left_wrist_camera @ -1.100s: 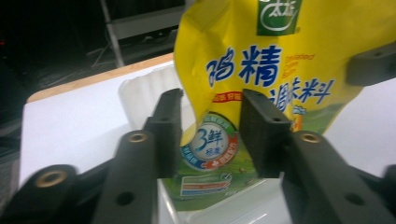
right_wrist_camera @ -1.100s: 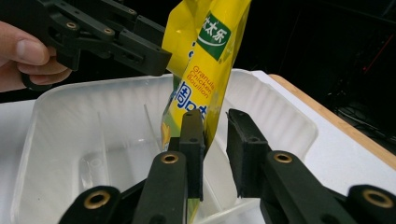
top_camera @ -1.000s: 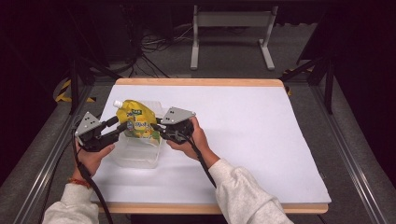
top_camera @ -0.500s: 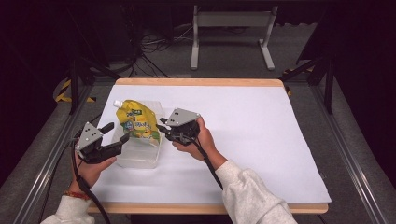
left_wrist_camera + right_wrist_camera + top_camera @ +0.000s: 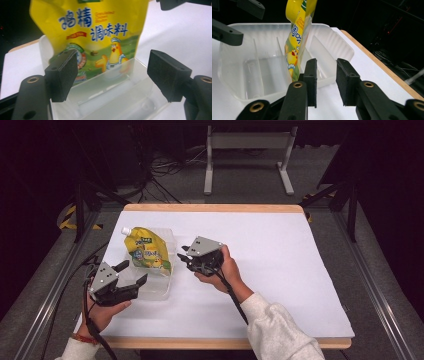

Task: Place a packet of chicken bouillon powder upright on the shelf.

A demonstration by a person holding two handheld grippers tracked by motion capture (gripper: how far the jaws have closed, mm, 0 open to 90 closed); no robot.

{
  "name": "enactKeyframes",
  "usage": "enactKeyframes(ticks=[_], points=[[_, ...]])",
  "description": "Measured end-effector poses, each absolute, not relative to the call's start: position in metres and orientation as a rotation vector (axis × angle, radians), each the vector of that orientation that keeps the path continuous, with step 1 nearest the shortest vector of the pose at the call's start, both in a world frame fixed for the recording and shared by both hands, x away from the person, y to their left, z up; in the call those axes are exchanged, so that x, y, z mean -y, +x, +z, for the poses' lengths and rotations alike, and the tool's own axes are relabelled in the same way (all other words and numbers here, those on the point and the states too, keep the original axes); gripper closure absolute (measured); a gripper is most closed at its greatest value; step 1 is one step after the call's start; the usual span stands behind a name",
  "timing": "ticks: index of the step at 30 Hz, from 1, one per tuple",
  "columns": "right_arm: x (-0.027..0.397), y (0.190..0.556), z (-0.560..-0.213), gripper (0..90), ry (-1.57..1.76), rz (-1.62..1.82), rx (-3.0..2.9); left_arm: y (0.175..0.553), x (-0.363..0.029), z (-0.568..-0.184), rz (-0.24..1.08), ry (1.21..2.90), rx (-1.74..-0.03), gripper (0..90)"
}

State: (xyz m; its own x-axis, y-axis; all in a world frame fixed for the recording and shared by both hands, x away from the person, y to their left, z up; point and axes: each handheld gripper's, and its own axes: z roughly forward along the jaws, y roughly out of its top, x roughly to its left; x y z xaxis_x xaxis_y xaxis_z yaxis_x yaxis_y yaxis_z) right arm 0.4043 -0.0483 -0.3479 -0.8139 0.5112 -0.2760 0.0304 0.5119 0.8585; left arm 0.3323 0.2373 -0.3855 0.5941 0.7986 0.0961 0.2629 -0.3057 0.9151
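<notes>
The yellow pouch [image 5: 146, 254] stands upright in the clear divided tray [image 5: 165, 287] on the desk [image 5: 280, 270], straight ahead of the released, just-widened left tool [image 5: 134, 274], the nearer; the right tool [image 5: 183, 259], also released, hangs beside the tray.

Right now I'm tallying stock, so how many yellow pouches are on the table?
1. The yellow pouch stands upright in the clear plastic bin at the table's left side, between the two tools. Nothing else yellow shows; the bin's other slots look empty.
</notes>
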Motion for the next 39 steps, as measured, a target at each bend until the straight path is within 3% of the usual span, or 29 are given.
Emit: enactKeyframes(ticks=[21,39], points=[[0.101,0.389,-0.340,51.3,0.447,1.074,-2.280,0.314,-0.197,-0.383,0.670,1.909,-0.729,18.8],[0.137,0.379,-0.348,42.7,0.484,0.988,-2.295,0.308,-0.171,-0.392,0.622,1.992,-0.649,16.9]])
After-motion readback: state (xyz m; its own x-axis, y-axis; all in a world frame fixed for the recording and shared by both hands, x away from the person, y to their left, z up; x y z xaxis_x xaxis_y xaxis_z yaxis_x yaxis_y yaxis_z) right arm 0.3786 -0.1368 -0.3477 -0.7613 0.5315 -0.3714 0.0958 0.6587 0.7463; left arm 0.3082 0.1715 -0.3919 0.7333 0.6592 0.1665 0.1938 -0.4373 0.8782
